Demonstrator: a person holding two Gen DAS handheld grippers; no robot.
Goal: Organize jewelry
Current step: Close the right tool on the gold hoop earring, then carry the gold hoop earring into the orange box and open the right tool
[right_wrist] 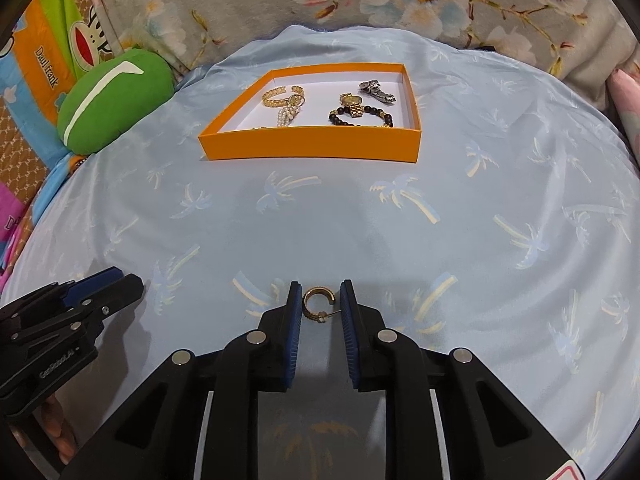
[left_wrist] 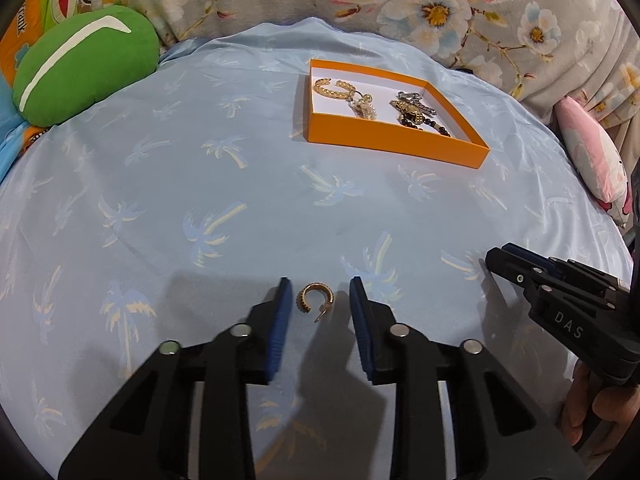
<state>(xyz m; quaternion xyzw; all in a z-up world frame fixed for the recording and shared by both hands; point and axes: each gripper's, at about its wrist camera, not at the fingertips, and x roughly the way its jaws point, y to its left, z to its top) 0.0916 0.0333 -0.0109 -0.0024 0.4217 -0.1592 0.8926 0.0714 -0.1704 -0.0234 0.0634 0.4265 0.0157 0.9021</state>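
Jaws of left gripper [left_wrist: 319, 282] parted, flanking a gold hoop earring [left_wrist: 314, 303] with clear gaps on both sides, no pad touching. Jaws of right gripper [right_wrist: 320, 284] set narrower around a second gold hoop [right_wrist: 318, 305], pads just beside it, not visibly pressing. Both hoops flat on the blue palm-print bedsheet [left_wrist: 200, 200], well apart from the orange box [right_wrist: 312, 148] farther back. Inside the box: gold cuff bracelet [right_wrist: 280, 96], pearl piece, watches, dark bead bracelet [right_wrist: 360, 118].
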